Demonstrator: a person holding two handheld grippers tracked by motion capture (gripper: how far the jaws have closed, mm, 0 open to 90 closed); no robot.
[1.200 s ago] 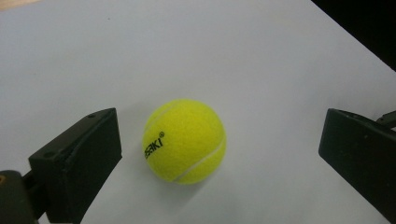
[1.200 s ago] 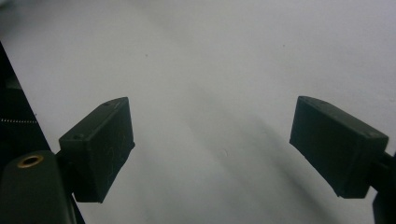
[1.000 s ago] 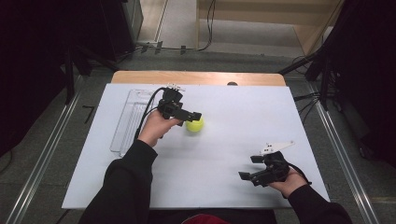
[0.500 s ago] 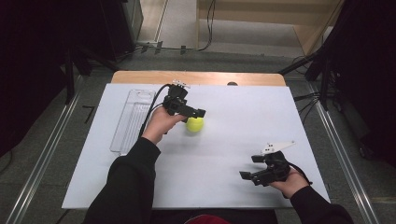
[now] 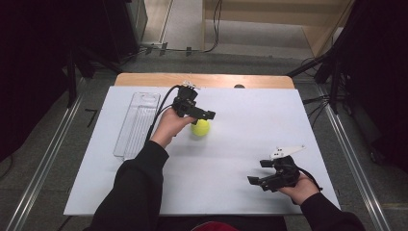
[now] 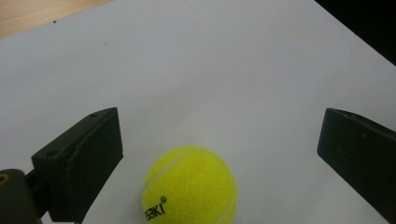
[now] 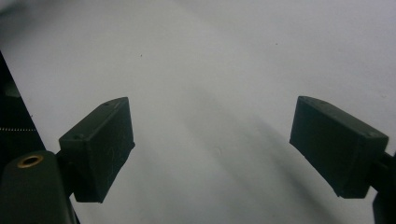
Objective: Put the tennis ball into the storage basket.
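The yellow tennis ball (image 5: 200, 127) lay on the white table (image 5: 240, 144) just above frame centre, between the wide-spread jaws of the left gripper (image 5: 204, 118), while the right gripper (image 5: 260, 172), equally wide and empty, sat at lower right.

both my arms wear long black sleeves (image 5: 137, 192) that reach the wrists. my left gripper (image 5: 204, 115) is black all over, blocky, with a black cable (image 5: 161, 108) looping off its back. my right gripper (image 5: 262, 173) is black too, and carries a pale grey three-cornered plate (image 5: 287, 150) on top. in the left gripper view my two jaws are matte black rectangular blocks with a small screw hole near the upper edge. in the right gripper view the jaws look the same, faintly scuffed, and a round brass-coloured fitting (image 7: 30, 161) sits in the black body at lower left.
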